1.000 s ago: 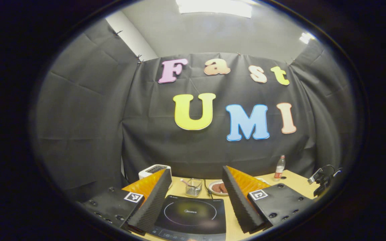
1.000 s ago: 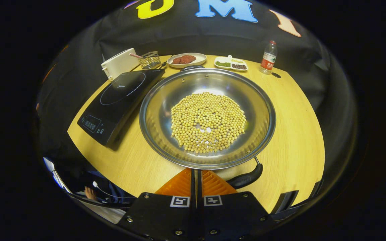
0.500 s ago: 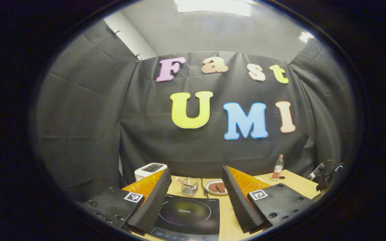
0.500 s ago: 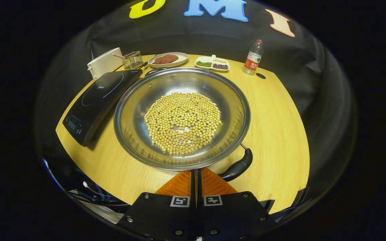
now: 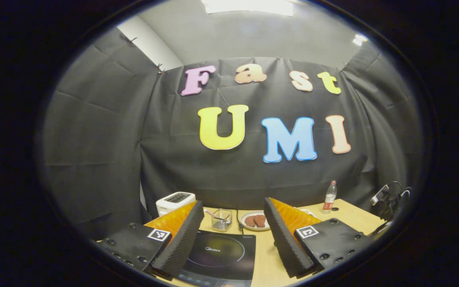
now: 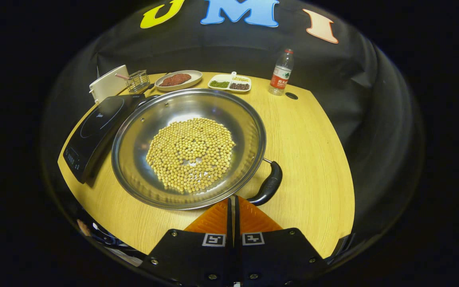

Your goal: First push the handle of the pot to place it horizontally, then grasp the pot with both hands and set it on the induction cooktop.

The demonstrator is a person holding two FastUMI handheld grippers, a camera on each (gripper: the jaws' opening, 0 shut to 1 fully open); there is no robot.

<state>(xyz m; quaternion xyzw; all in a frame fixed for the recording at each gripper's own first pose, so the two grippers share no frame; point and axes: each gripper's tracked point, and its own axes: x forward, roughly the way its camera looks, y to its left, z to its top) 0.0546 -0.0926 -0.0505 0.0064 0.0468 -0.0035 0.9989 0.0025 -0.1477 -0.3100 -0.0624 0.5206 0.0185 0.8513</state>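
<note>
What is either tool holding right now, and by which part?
Nothing. The left tool is open above the cooktop; the right tool is shut, empty, by the pot's handle.

Wooden table (image 6: pixel 313 143) with pot (image 6: pixel 134 159), induction cooktop (image 6: pixel 94 127), toaster (image 6: pixel 108 83), plate (image 6: pixel 191 74), bottle (image 6: pixel 280 73).

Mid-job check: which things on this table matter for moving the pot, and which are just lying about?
For the job:
pot with soybeans
pot handle
induction cooktop
right claw, shut
left claw, open

Lying about:
toaster
wire basket
plate of patties
divided dish
water bottle
</note>
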